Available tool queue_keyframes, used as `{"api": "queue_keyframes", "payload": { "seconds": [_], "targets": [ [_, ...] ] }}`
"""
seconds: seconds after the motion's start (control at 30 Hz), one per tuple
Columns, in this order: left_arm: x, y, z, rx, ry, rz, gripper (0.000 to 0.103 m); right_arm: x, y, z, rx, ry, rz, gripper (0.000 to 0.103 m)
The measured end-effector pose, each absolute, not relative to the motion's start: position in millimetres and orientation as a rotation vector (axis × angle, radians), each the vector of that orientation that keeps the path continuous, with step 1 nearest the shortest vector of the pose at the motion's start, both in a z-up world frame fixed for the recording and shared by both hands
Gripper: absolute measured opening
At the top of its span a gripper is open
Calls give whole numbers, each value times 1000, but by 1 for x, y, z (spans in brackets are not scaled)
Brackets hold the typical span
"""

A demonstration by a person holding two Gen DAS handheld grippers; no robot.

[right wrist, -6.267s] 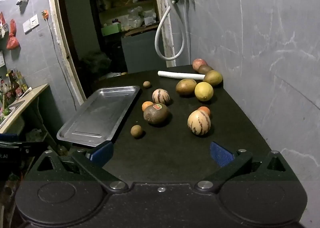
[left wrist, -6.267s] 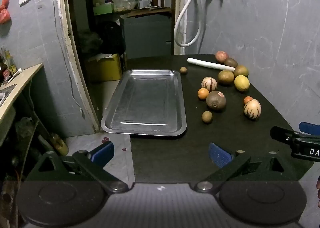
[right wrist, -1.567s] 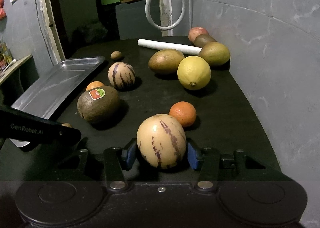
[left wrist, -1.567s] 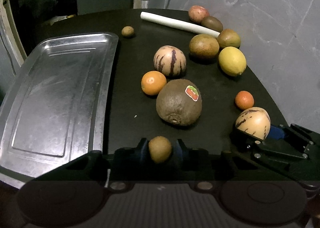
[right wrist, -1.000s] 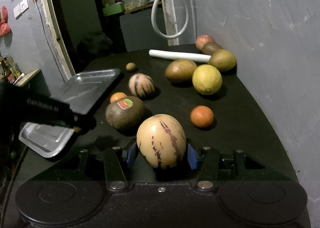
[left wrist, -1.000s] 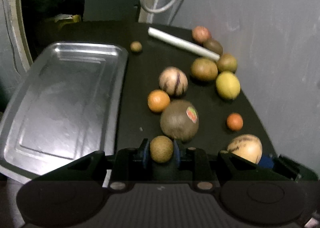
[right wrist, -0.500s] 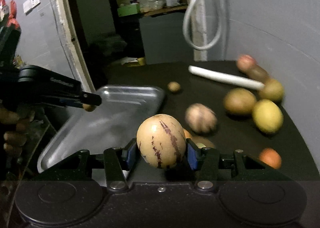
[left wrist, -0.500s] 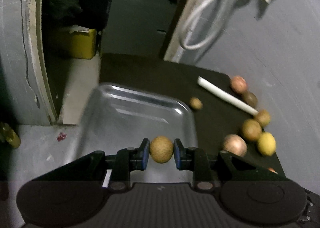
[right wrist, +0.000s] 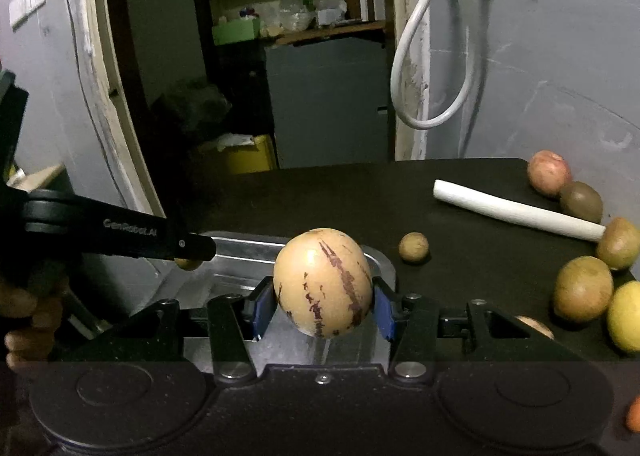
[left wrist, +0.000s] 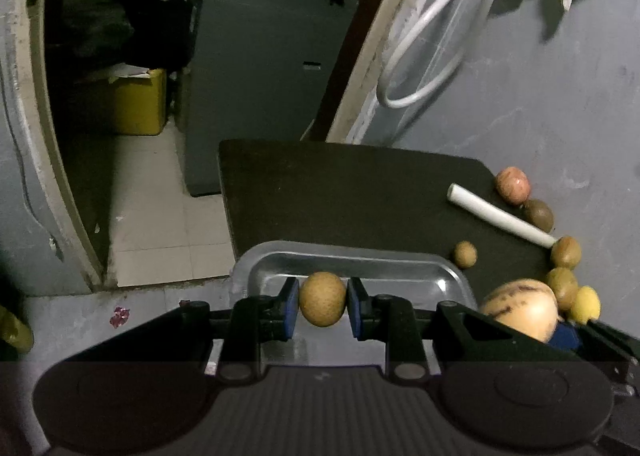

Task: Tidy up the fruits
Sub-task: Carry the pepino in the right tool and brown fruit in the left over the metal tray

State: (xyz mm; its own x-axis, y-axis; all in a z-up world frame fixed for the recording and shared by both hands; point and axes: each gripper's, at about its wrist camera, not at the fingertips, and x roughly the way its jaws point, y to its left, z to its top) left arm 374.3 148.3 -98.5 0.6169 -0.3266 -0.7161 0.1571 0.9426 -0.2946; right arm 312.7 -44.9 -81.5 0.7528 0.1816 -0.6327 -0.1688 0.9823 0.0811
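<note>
both wrist views: close, angled down | shared: tray

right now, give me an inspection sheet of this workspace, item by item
surface: black table, bare at its far end
job's things: metal tray at the table's left edge, nothing seen lying in it; small brown fruit and striped melon held above it; loose fruit at the right, including a lemon and a red fruit
clutter: white stick among the fruit
grippers: left gripper shut on the small brown fruit; right gripper shut on the striped melon
cables: white hose looped on the wall
surroundings: grey cabinet, yellow bin, open doorway
</note>
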Motion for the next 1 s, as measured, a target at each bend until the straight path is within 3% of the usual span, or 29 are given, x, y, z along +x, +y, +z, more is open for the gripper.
{"api": "queue_keyframes", "payload": {
  "seconds": [0.83, 1.0],
  "targets": [
    [381, 152, -123, -199, 904, -306, 28, 335, -17, -126, -97, 784, 156, 53],
    [378, 154, -122, -212, 902, -290, 42, 333, -19, -126, -95, 769, 161, 56]
  ]
}}
